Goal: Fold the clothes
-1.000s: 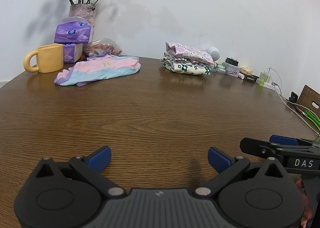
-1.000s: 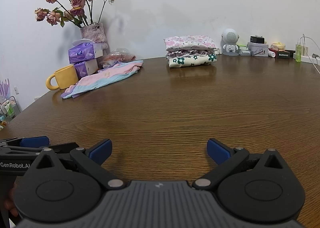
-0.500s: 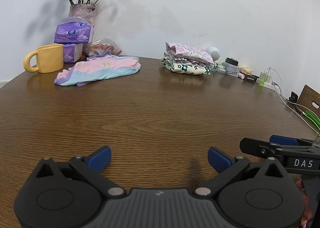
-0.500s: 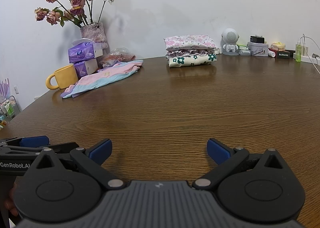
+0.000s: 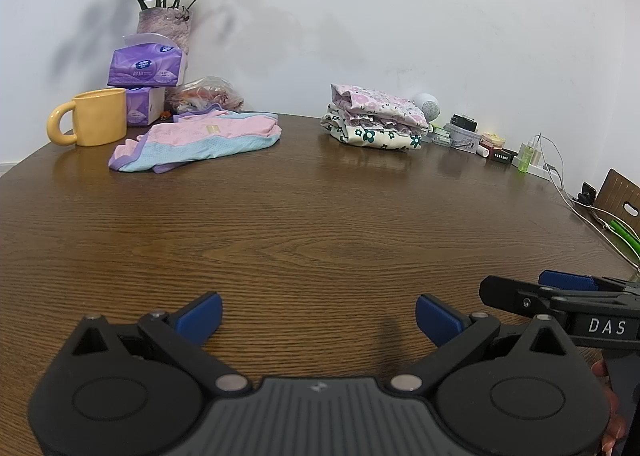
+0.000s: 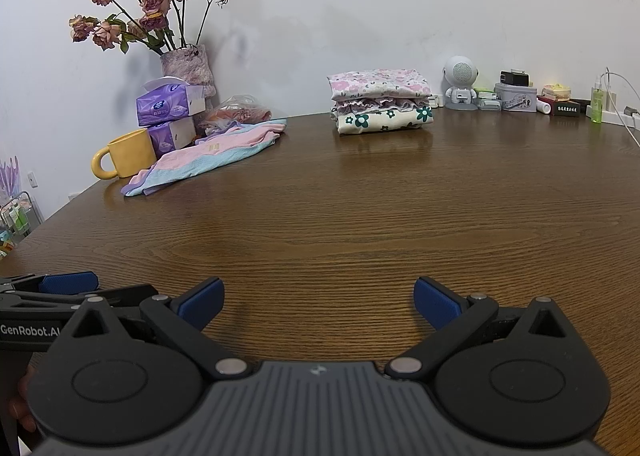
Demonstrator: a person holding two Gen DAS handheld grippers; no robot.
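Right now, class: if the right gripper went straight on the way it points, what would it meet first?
Likely bare table first, as the right gripper looks slightly downward; farther along, the folded floral stack, though depth is unclear.

A: Where did each wrist view look from?
B: Low behind its spread jaws, facing across the worktop [image 5: 320,216] toward the wall.
A: Shared ground?
B: The folded stack [image 6: 380,104] and pink garment [image 5: 200,140], far beyond both jaws.

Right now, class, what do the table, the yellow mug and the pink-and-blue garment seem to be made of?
Table: wood or wood veneer, grain lines, slight sheen.
Yellow mug: probably glazed ceramic, smooth and opaque.
Pink-and-blue garment: soft fabric, limp and creased; blue band looks mesh-like.
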